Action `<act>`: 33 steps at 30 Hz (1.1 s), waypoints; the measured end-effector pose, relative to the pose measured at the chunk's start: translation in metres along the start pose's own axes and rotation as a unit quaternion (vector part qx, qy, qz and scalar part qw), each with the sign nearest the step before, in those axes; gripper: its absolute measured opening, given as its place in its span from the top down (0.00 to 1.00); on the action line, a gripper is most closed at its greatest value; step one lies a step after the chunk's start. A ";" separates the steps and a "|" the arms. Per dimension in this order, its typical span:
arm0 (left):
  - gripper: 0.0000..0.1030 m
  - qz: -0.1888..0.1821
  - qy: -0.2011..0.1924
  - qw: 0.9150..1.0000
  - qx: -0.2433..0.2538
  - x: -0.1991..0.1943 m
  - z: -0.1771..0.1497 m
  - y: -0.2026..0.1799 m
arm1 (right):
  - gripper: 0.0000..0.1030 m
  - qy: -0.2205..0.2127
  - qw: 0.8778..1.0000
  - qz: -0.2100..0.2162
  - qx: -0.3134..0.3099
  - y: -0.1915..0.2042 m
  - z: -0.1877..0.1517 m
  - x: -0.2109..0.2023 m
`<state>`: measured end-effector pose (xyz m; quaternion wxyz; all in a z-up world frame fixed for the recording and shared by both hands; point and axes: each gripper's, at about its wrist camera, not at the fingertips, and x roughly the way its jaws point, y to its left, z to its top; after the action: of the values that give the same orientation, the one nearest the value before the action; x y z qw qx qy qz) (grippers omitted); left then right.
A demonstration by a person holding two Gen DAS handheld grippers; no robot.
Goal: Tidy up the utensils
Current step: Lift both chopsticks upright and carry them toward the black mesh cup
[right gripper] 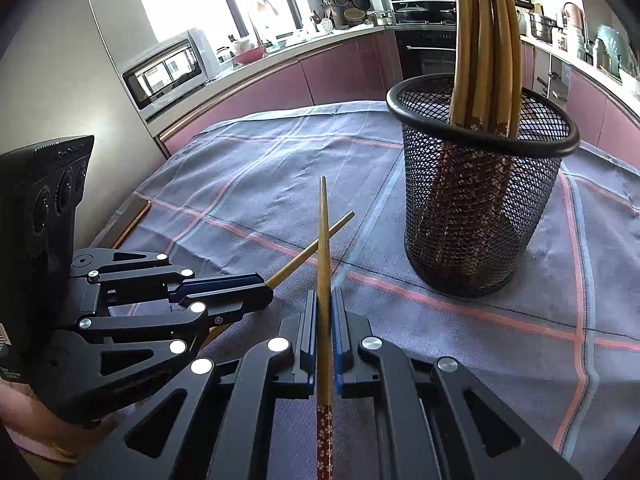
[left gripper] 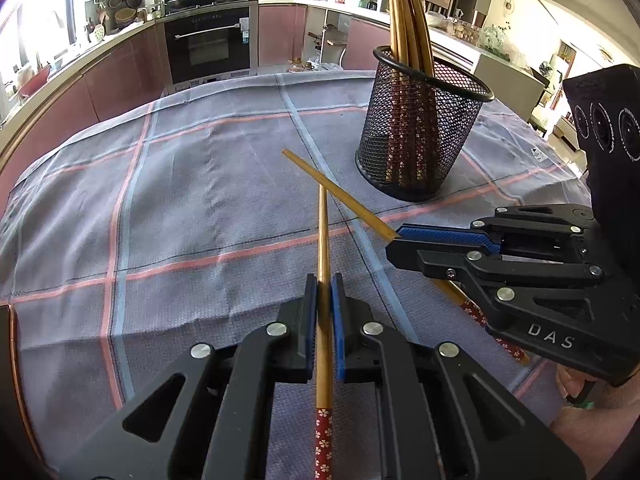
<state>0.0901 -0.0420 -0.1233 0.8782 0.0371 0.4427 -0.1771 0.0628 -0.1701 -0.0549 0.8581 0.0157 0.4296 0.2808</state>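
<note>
My left gripper (left gripper: 324, 280) is shut on a wooden chopstick (left gripper: 322, 232) with a red flowered handle, its thin tip pointing ahead over the cloth. From the right, my right gripper (left gripper: 394, 240) is shut on a second chopstick (left gripper: 340, 194) that crosses the first near its tip. In the right wrist view the right gripper (right gripper: 325, 292) clamps its chopstick (right gripper: 323, 232), and the left gripper (right gripper: 268, 290) holds the other chopstick (right gripper: 300, 255) at the left. A black mesh holder (left gripper: 420, 140) (right gripper: 480, 208) stands upright just beyond, with several chopsticks in it.
A grey-purple plaid tablecloth (left gripper: 180, 200) covers the table. Kitchen counters and a built-in oven (left gripper: 208, 44) lie behind the table's far edge. A countertop oven (right gripper: 168, 68) stands at the left. A person's hand (right gripper: 24, 420) grips the left tool.
</note>
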 end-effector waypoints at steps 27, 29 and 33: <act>0.92 -0.028 -0.025 0.999 -0.013 -0.026 0.003 -0.001 | 0.94 -0.039 0.999 0.008 0.002 0.000 0.005 -0.030; 0.92 -0.031 -0.026 0.999 -0.014 -0.028 0.003 -0.002 | 0.94 -0.042 0.999 0.009 0.002 0.001 0.005 -0.031; 0.92 -0.033 -0.030 0.999 -0.015 -0.032 0.003 -0.003 | 0.94 -0.046 0.999 0.009 0.002 0.000 0.005 -0.035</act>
<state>0.0737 -0.0370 -0.0953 0.8851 0.0045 0.4200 -0.2005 0.0500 -0.1859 -0.0265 0.8744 0.0343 0.3900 0.2866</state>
